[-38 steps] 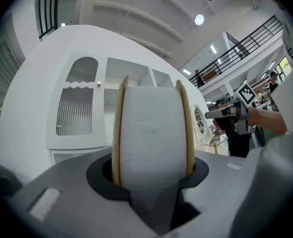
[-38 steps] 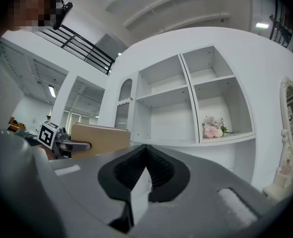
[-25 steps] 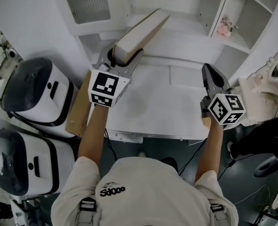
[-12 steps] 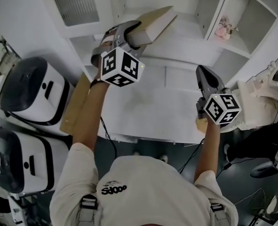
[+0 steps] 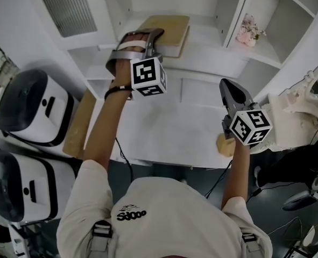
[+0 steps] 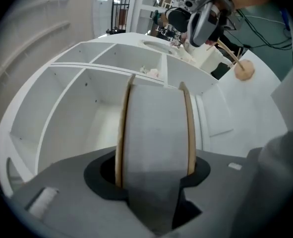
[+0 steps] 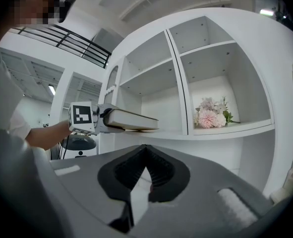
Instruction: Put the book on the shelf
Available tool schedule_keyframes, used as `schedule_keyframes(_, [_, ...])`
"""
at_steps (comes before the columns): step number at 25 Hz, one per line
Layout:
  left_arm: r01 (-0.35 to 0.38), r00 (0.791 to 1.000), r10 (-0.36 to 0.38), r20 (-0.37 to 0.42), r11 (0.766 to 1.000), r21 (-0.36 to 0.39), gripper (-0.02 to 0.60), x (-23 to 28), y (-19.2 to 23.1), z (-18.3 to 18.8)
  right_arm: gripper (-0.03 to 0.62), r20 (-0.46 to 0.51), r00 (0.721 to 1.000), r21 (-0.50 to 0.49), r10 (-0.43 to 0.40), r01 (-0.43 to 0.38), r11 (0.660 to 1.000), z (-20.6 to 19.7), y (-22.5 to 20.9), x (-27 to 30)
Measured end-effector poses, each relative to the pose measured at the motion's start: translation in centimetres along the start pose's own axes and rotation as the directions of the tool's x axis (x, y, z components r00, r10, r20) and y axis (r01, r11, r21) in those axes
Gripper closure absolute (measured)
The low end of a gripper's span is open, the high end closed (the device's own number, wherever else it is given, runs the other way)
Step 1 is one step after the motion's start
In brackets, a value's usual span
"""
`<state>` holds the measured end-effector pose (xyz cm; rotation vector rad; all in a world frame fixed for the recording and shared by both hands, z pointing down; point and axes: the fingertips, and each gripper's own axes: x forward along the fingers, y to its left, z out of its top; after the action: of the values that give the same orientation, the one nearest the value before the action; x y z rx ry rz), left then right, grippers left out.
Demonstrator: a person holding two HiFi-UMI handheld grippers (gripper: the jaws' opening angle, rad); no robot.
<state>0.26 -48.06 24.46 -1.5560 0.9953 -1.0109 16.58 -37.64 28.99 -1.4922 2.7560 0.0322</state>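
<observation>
The tan-covered book (image 5: 167,31) lies flat on the white shelf's (image 5: 212,47) lower board, in the compartment left of the divider. My left gripper (image 5: 148,39) holds its near end. In the left gripper view the book (image 6: 156,133) fills the gap between the jaws, covers at both sides, and the jaws are opening. From the right gripper view the book (image 7: 131,119) juts level from the left gripper (image 7: 99,119) over the shelf board (image 7: 225,130). My right gripper (image 5: 227,86) hovers over the white table's right side, shut and empty (image 7: 144,155).
Pink flowers (image 5: 248,28) stand in the shelf compartment to the right of the book. Two white appliances (image 5: 24,104) sit on the left beside a cardboard slab (image 5: 78,123). A small tan object (image 5: 226,144) lies near the white table's (image 5: 169,128) front edge.
My left gripper has carried the book up and away from me and turned it from tilted to flat on the shelf board. The right gripper has barely moved.
</observation>
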Motion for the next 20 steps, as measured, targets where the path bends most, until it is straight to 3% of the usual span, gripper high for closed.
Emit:
schedule_keyframes(5, [0.099, 0.992, -0.093, -0.083, 0.993, 0.061, 0.269, 3.9, -2.0, -0.4, 0.592, 0.005, 1.0, -0.019, 0.009, -0.009, 1.0, 0.3, -0.7, -0.2])
schedule_keyframes(9, [0.137, 0.985, -0.135, -0.105, 0.99, 0.017, 0.232, 6.2, -2.5, -0.1, 0.592, 0.006, 1.0, -0.015, -0.002, 0.002, 1.0, 0.1, -1.5, -0.4])
schedule_keyframes(13, [0.192, 0.978, -0.195, -0.075, 0.98, -0.051, 0.194, 7.8, -2.3, 0.8, 0.592, 0.005, 1.0, -0.005, -0.004, 0.004, 1.0, -0.1, -1.8, -0.1])
schedule_keyframes(16, [0.22, 0.972, -0.224, -0.068, 0.974, -0.054, 0.164, 9.1, -2.4, 1.1, 0.592, -0.008, 1.0, -0.004, -0.005, 0.005, 1.0, -0.7, -1.9, 0.2])
schedule_keyframes(20, [0.263, 0.96, -0.272, -0.061, 0.957, -0.124, 0.167, 10.4, -1.7, 1.6, 0.592, -0.019, 1.0, 0.009, -0.009, 0.009, 1.0, -1.2, -2.0, 0.3])
